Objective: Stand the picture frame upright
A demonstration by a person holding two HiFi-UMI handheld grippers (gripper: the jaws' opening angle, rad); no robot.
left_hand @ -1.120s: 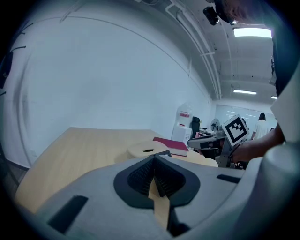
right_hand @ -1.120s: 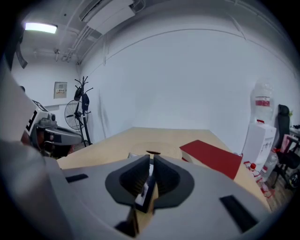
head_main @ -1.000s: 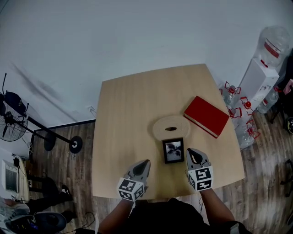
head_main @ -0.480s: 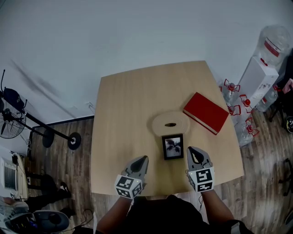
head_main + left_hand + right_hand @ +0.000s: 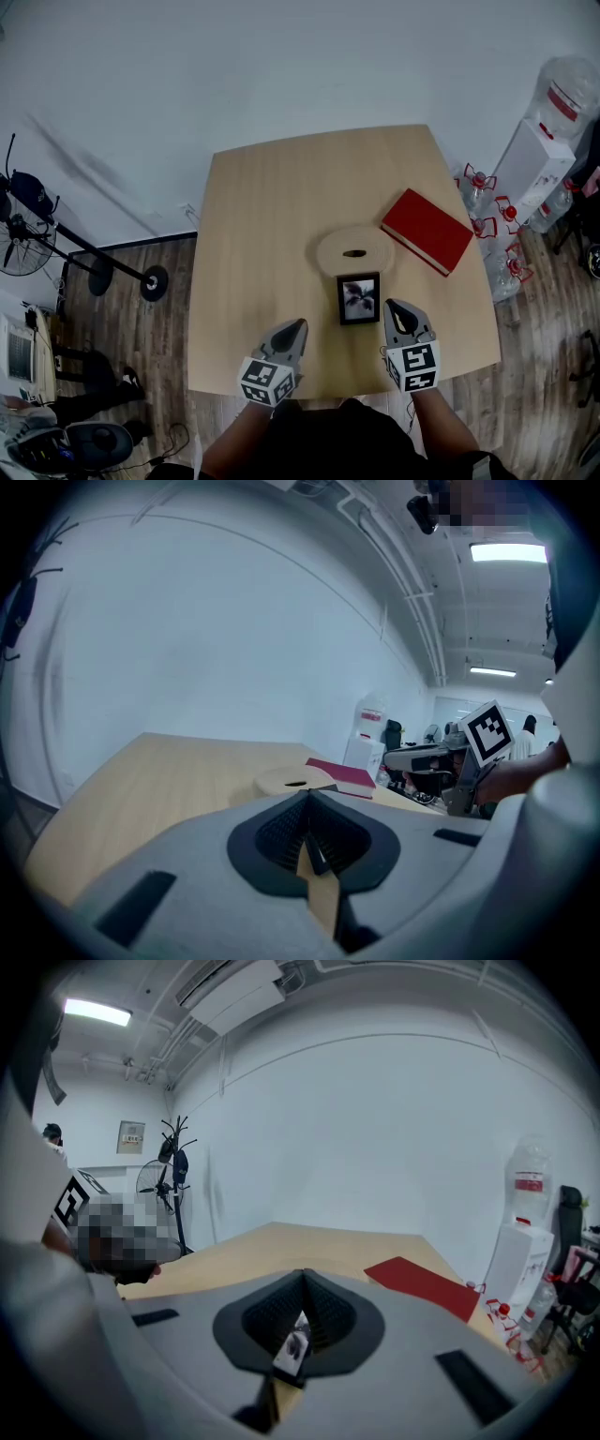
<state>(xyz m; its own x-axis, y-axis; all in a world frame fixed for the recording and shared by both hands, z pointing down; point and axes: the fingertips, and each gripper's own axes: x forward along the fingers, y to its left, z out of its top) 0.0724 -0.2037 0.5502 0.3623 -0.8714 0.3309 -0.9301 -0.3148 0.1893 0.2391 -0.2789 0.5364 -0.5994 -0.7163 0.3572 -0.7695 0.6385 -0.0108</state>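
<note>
A small black picture frame (image 5: pixel 359 298) lies flat on the wooden table (image 5: pixel 262 234), picture side up, near the front edge. My right gripper (image 5: pixel 391 307) is shut and empty, with its tips just right of the frame's lower right corner. The frame (image 5: pixel 297 1342) shows through the slot under the shut jaws in the right gripper view. My left gripper (image 5: pixel 299 324) is also shut and empty. It hovers left of the frame, a short gap away.
A round wooden board (image 5: pixel 353 253) with a slot lies just behind the frame. A red book (image 5: pixel 427 232) lies to its right, near the table's right edge. A standing fan (image 5: pixel 23 248) is on the floor at the left. Water bottles (image 5: pixel 487 202) stand at the right.
The head view shifts slightly. Both grippers stay shut beside the frame, which still lies flat in the same spot.
</note>
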